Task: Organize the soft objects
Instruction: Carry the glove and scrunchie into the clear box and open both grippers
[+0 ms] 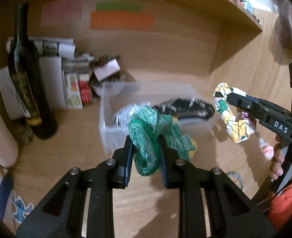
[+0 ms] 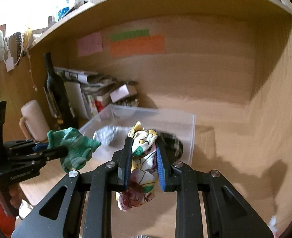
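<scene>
Left gripper (image 1: pixel 146 150) pinches a green knit cloth (image 1: pixel 146 138), right gripper (image 2: pixel 144 162) a floral scrunchie (image 2: pixel 142 158); clear plastic bin (image 1: pixel 106 119) already holds some (more remain, I'd guess).

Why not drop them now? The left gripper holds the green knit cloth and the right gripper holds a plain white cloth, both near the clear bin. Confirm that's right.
Not quite. The right gripper holds a colourful patterned cloth, white with yellow, green and pink patches, as the right wrist view shows. The left gripper does hold the green knit cloth, both near the clear bin.

Two scrunchies: green (image 1: pixel 146 138), patterned (image 1: pixel 233 115); one bottle (image 1: pixel 27 79).
</scene>
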